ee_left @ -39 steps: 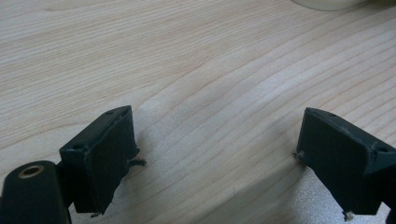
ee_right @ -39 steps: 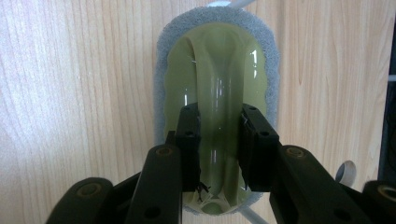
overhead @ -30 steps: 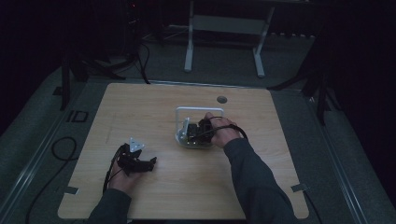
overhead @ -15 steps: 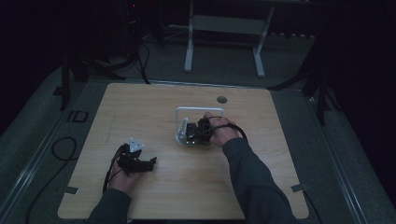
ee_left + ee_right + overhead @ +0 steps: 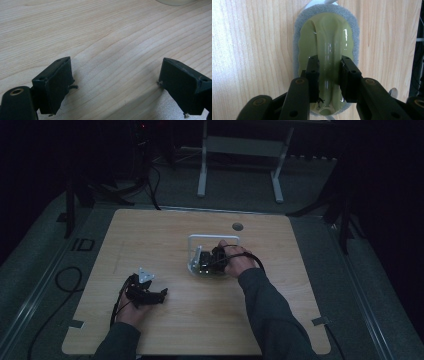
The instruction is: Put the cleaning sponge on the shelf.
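Observation:
A dish scrubber (image 5: 327,30) with a pale green plastic top, a raised handle ridge and a grey sponge rim lies flat on the wooden table (image 5: 249,50). My right gripper (image 5: 329,60) is shut on that handle ridge, one jaw on each side. In the high view my right gripper (image 5: 209,261) sits at mid-table inside a white wire frame (image 5: 212,238). My left gripper (image 5: 146,292) rests at the front left of the table. Its jaws stand wide apart over bare wood in the left gripper view (image 5: 113,75), holding nothing.
A round grommet hole (image 5: 237,226) sits near the table's far edge. A white rounded object's edge (image 5: 175,1) shows at the top of the left gripper view. Dark floor, cables and a metal stand (image 5: 240,150) lie beyond the table.

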{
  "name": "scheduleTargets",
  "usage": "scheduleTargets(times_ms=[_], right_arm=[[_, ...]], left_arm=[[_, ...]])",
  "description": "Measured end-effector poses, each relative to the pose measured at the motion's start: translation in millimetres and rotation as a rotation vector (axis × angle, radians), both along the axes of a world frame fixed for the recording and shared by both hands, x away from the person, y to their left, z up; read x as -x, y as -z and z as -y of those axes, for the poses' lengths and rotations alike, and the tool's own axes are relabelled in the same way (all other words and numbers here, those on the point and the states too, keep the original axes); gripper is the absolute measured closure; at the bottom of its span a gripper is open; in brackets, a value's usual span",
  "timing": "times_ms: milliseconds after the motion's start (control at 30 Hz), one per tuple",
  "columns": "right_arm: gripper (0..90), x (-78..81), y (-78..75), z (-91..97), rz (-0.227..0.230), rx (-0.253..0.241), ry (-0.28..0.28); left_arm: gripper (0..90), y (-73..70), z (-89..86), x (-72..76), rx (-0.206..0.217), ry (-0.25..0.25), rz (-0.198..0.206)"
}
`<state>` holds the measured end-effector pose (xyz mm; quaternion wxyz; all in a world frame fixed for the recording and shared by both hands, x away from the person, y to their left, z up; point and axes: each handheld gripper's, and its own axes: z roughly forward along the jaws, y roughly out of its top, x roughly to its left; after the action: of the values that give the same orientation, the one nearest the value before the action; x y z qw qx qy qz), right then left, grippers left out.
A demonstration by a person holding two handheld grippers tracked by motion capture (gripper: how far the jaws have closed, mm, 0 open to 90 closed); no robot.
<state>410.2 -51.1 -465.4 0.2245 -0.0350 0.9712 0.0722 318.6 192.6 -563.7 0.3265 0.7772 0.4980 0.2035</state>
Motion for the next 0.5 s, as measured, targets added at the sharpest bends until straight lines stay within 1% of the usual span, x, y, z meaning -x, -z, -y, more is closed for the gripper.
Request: scheduleTargets(times_ms=[200, 233, 300, 500], right_arm=[[71.3, 0.1, 0.8, -0.5, 0.01, 0.003, 0.006], [71.3, -0.4, 2.1, -0.7, 0.026, 0.005, 0.005], [71.4, -0.8, 3.5, -1.1, 0.041, 0.009, 0.006], [71.3, -1.3, 6.4, -1.2, 0.076, 0.016, 0.006]], left_arm=[[11.8, 0.0, 0.1, 0.0, 0.0, -0.001, 0.0], [11.8, 0.0, 0.0, 0.0, 0.0, -0.001, 0.0], [11.8, 0.0, -0.1, 0.0, -0.001, 0.001, 0.0], [11.8, 0.0, -0.1, 0.0, -0.001, 0.0, 0.0]])
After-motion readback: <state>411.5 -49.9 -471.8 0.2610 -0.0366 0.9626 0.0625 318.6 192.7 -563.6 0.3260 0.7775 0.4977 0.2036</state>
